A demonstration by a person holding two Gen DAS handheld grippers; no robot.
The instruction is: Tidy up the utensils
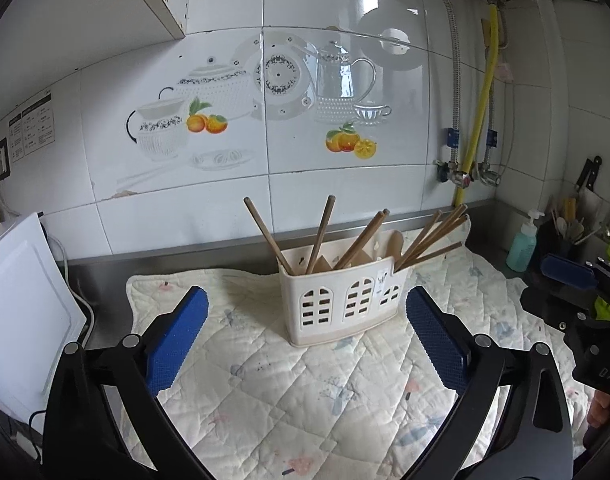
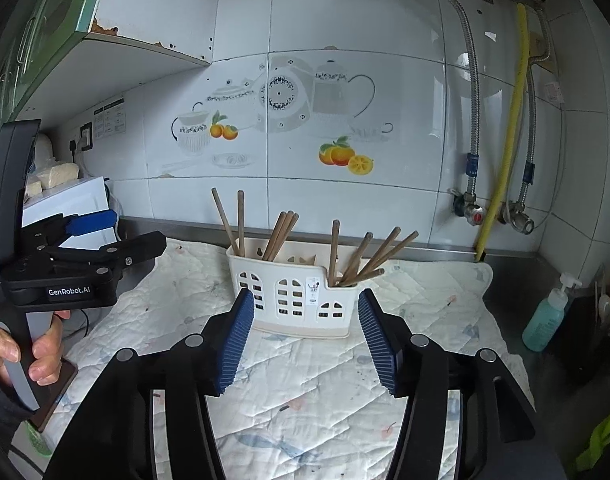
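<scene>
While both grippers hang above a quilted mat (image 1: 313,392), a white holder (image 1: 341,304) stands upright on it straight ahead of them, apart from every finger. Seen from the left wrist, the left gripper (image 1: 307,312) has its blue pads (image 1: 177,340) spread wide with nothing between them; the holder sits just beyond the gap, nearer the right-hand pad. From the right wrist, the right gripper (image 2: 305,316) is likewise parted and empty, its ribbed pads (image 2: 235,344) framing the holder's lower front. Wooden chopsticks (image 1: 321,236) lean in loose bunches from the holder's compartments, most fanned toward its right end. Beyond the holder rises a tiled wall (image 2: 345,20) with teapot decals. A soap bottle (image 2: 549,316) stands off the mat to the right of the right gripper.
</scene>
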